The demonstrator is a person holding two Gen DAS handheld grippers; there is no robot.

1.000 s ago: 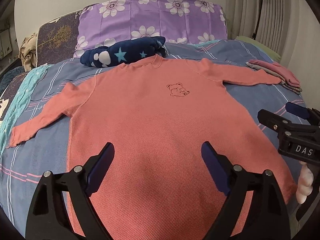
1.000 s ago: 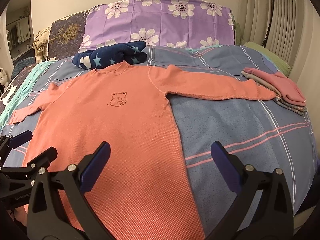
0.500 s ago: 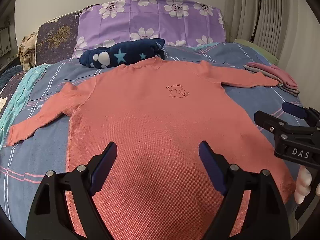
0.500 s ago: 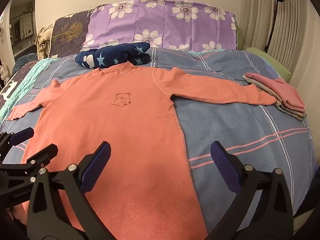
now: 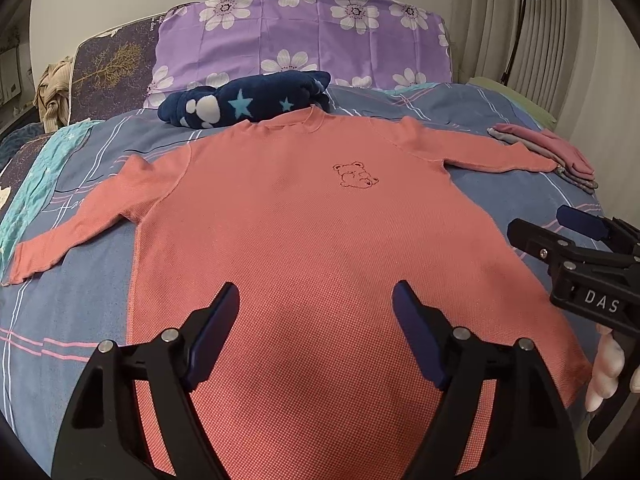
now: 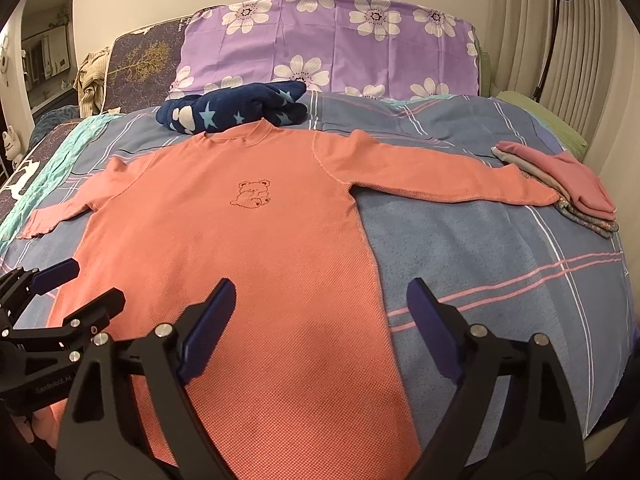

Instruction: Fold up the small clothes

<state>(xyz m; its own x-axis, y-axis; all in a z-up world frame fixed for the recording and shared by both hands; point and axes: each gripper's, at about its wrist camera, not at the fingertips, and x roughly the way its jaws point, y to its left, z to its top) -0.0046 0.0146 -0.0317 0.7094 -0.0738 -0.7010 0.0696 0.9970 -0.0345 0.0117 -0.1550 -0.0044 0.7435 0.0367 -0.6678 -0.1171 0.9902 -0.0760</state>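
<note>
A salmon long-sleeved top (image 5: 288,224) with a small bear print lies flat, face up, on the bed, both sleeves spread out; it also shows in the right wrist view (image 6: 224,248). My left gripper (image 5: 316,300) is open and empty, held over the top's lower middle. My right gripper (image 6: 320,300) is open and empty, held over the top's right side seam near the hem. Each gripper shows at the edge of the other's view: the right gripper (image 5: 548,228) and the left gripper (image 6: 76,284).
The top lies on a blue plaid bedspread (image 6: 500,248). A stack of folded pink and grey clothes (image 6: 568,184) sits at the right sleeve end. A navy star blanket (image 5: 248,100) lies behind the collar, before a purple flowered pillow (image 5: 304,36). A teal cloth (image 5: 36,180) lies left.
Both grippers have drawn back and risen slightly, so the top sits a little lower and farther in both views. Both stay open. The top has not moved.
</note>
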